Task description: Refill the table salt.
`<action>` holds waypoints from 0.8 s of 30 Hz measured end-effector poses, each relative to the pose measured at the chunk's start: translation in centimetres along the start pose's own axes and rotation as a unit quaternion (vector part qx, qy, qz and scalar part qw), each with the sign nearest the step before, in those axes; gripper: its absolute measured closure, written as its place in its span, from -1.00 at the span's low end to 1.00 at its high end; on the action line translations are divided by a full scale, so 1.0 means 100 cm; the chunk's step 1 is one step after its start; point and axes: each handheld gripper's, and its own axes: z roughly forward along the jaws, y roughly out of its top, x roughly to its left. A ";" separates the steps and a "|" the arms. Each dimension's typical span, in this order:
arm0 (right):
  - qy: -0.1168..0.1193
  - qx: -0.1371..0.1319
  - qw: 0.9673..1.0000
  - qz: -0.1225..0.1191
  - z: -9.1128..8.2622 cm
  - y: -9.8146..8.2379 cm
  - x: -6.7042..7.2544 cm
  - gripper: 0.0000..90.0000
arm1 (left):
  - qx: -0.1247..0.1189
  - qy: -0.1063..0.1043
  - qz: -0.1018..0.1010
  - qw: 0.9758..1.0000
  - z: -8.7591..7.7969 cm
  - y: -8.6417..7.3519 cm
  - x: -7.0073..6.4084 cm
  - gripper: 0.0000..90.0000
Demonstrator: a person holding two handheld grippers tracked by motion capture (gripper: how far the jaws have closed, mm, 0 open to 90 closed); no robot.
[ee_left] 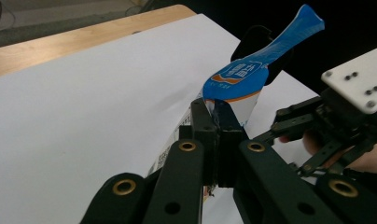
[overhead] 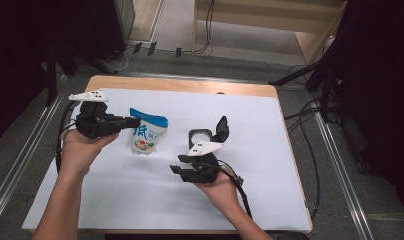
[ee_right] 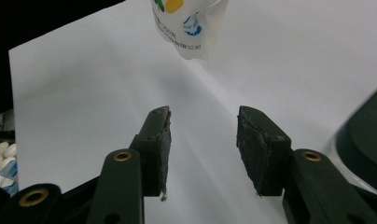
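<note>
The pouch point(overhead: 146, 133) is white with a blue band across its top, blue characters on its face and a small picture in green, red and yellow near its bottom. Both hand-held grippers, left point(overhead: 131, 122) and right point(overhead: 176, 170), are black with brass-coloured pivot rings, each topped by a white plate with dark dots. The desk point(overhead: 190, 86) is pale wood under a white sheet point(overhead: 140, 195). A black container point(overhead: 221, 128) with a white inside sits right of the pouch.

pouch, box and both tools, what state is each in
pouch: sealed, upright, top edge pinched by the left tool
box: lid flipped open, on the white sheet
left tool: shut on pouch
right tool: open, nothing between its jaws
</note>
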 end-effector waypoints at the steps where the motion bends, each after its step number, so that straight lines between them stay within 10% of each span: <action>1: 0.000 0.000 1.000 0.000 0.000 0.000 0.000 0.25 | 0.000 0.000 0.000 1.000 0.000 0.000 0.000 1.00; 24: -0.063 -0.028 0.997 0.024 0.075 0.006 0.014 0.18 | -0.012 -0.020 0.000 1.000 -0.001 0.008 -0.022 1.00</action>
